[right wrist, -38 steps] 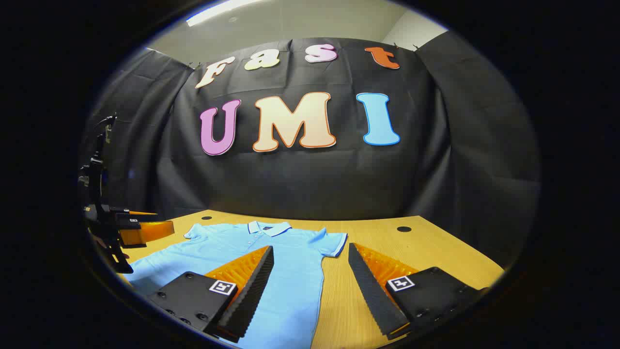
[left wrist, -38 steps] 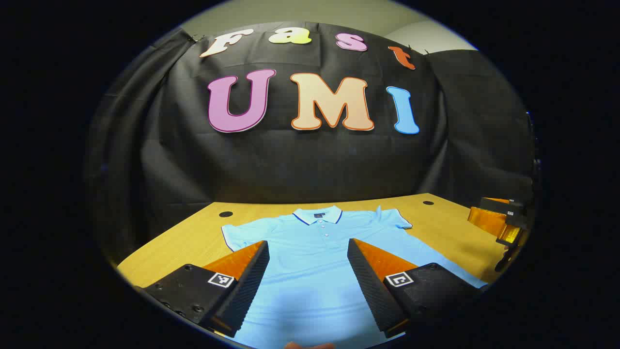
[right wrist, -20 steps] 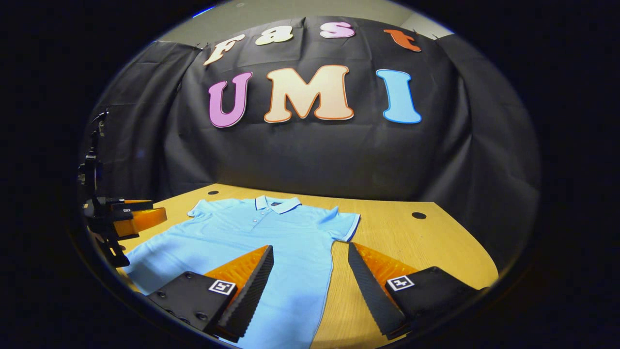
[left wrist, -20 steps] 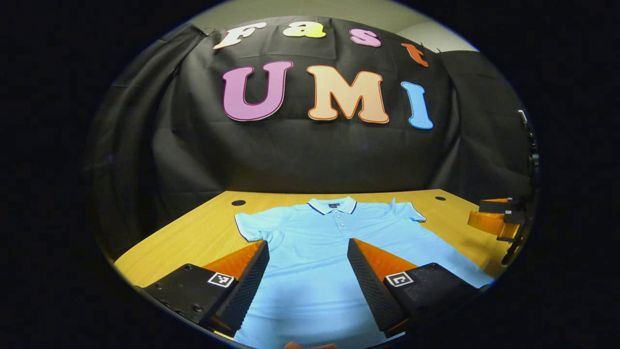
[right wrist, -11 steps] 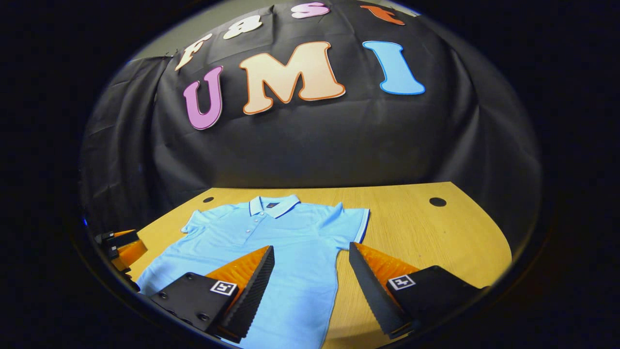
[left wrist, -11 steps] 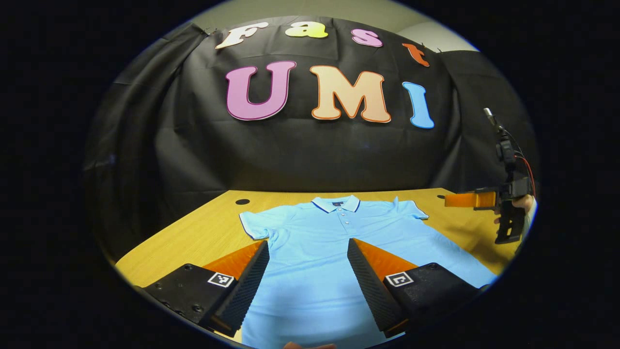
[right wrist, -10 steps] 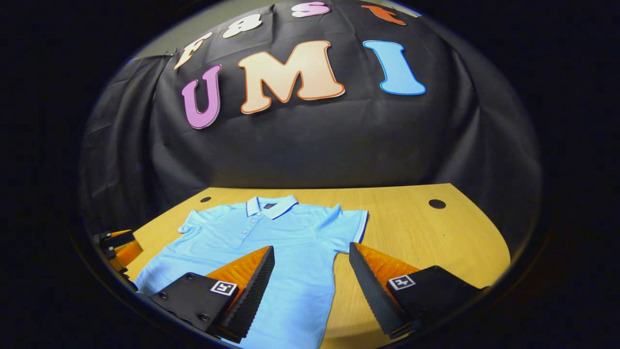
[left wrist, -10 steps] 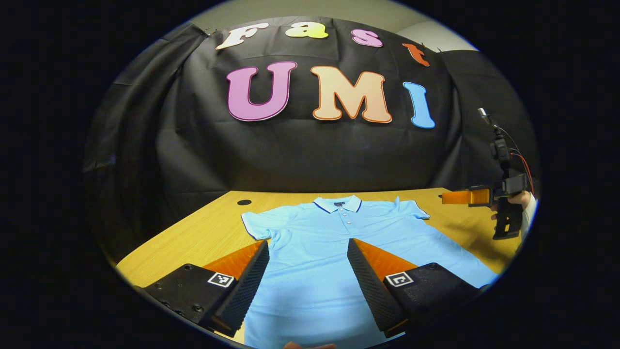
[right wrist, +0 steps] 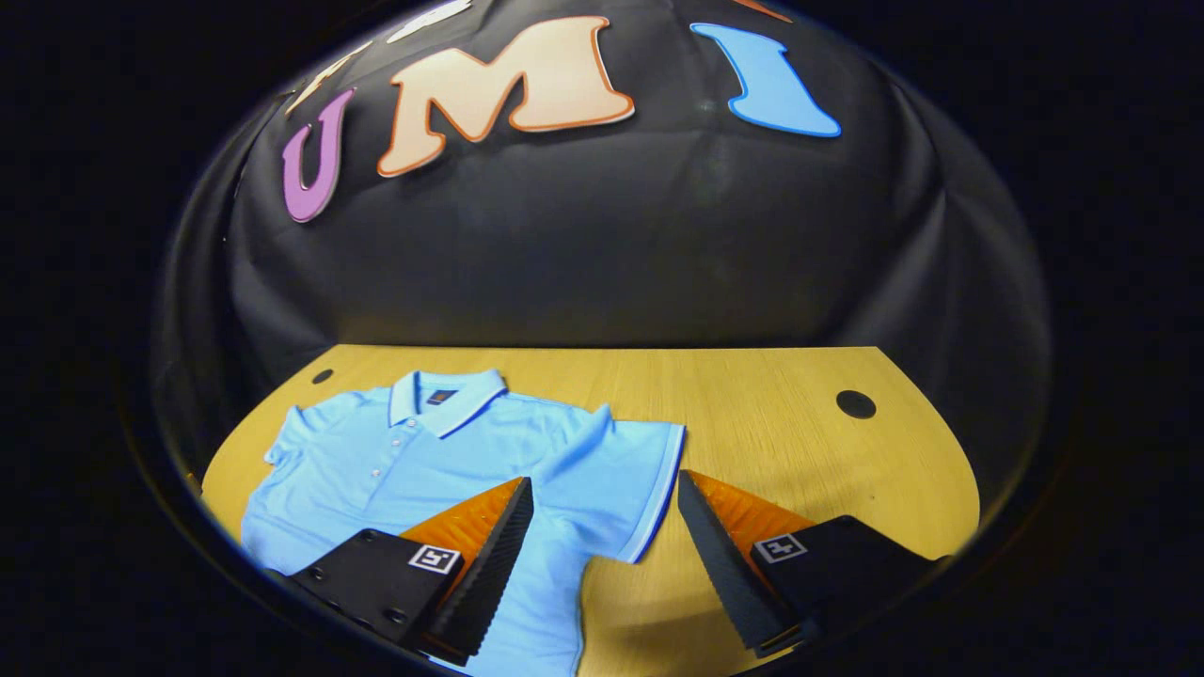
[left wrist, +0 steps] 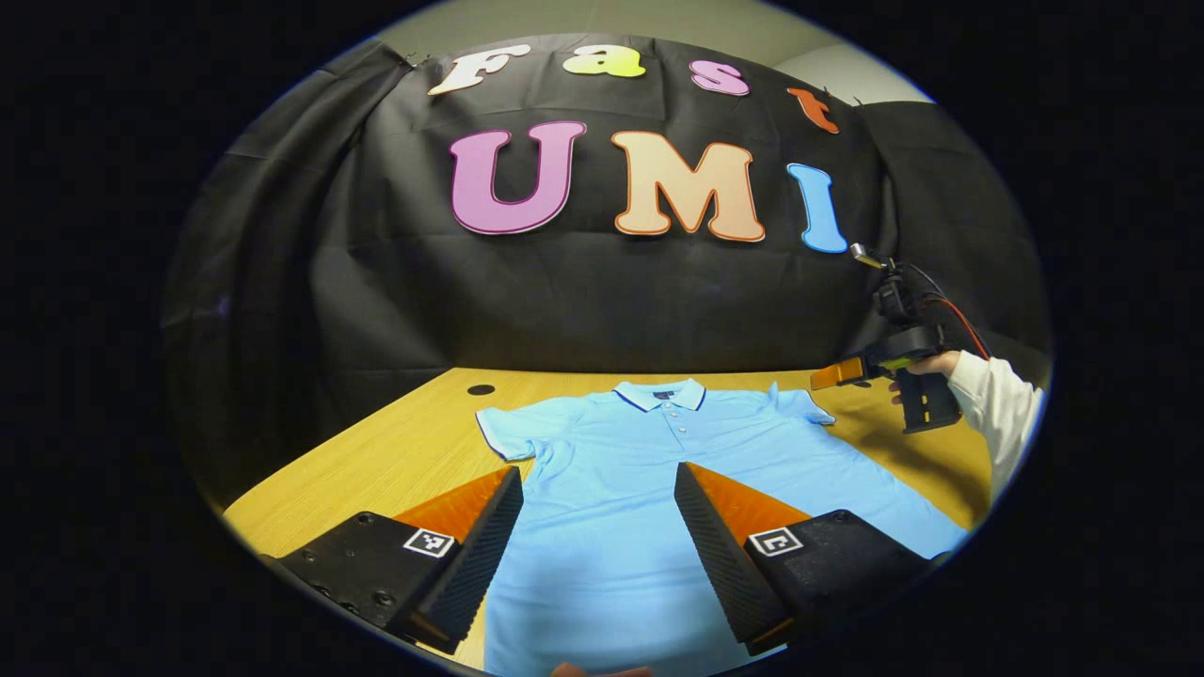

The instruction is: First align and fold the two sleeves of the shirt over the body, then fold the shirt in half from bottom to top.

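I see one wooden table (right wrist: 771, 414), and on it one light blue polo shirt (left wrist: 658, 470) lies flat, face up, collar toward the far wall, both short sleeves spread out to the sides; I judge that nothing is folded yet, so both sleeve folds and the bottom-to-top fold are left. In the left gripper view, my left gripper (left wrist: 598, 508) hangs over the lower body of the shirt, fingers spread wide with nothing between them, the shirt's body running forward past the tips. In the right gripper view, my right gripper (right wrist: 605, 512) is also spread and empty, and the trimmed edge of the right sleeve (right wrist: 649, 489) sits just ahead, in the gap between the fingers. I count two sleeves, two grippers, and two dark round holes in the tabletop.
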The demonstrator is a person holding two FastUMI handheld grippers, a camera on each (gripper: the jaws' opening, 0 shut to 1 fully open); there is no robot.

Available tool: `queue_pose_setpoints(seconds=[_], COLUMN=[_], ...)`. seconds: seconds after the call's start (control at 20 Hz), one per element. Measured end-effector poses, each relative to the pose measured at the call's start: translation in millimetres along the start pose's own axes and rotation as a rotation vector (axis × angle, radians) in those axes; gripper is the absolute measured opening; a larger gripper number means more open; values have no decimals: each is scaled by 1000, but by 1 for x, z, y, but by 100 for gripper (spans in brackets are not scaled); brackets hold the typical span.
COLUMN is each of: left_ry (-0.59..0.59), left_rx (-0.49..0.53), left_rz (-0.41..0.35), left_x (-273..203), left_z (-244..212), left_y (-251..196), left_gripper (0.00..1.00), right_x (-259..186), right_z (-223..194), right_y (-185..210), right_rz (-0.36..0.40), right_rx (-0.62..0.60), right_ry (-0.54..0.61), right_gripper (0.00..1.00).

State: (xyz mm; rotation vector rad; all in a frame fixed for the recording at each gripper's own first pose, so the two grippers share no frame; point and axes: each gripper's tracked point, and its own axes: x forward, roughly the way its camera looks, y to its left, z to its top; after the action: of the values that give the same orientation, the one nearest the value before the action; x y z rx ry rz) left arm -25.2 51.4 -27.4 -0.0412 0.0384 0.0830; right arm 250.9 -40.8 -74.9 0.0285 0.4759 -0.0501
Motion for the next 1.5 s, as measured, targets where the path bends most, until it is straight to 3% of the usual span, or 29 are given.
queue_pose_setpoints(seconds=[0.2,0.25,0.3,0.65,0.8,0.95,1.1,1.15,1.2,1.35,1.5], left_ry=[13,16,20,39,57,52,51,52,53,51,48], left_rx=[-3,-4,-3,9,8,17,19,16,12,4,4], left_rz=[19,22,26,41,38,47,48,45,40,37,43], left_x=[-2,-1,-1,0,1,2,2,1,1,0,-1], left_z=[-6,-6,-8,-12,-17,-14,-14,-14,-16,-16,-15], left_y=[7,8,9,17,17,21,21,20,20,20,24], left_gripper=[97,97,97,97,97,97,97,97,97,97,97], right_x=[33,40,44,61,63,65,66,66,65,65,62], right_z=[-1,-4,-9,-31,-32,-32,-33,-32,-33,-32,-30], right_y=[-10,-10,-11,-18,-16,-6,7,8,8,8,10], right_rz=[-34,-33,-31,-48,-51,-24,10,4,-5,-19,-30], right_rx=[-8,3,21,18,-21,-36,-67,-66,-62,-41,-19], right_ry=[48,65,79,129,118,103,86,87,92,99,106], right_gripper=[93,97,93,97,90,69,39,22,16,4,3])
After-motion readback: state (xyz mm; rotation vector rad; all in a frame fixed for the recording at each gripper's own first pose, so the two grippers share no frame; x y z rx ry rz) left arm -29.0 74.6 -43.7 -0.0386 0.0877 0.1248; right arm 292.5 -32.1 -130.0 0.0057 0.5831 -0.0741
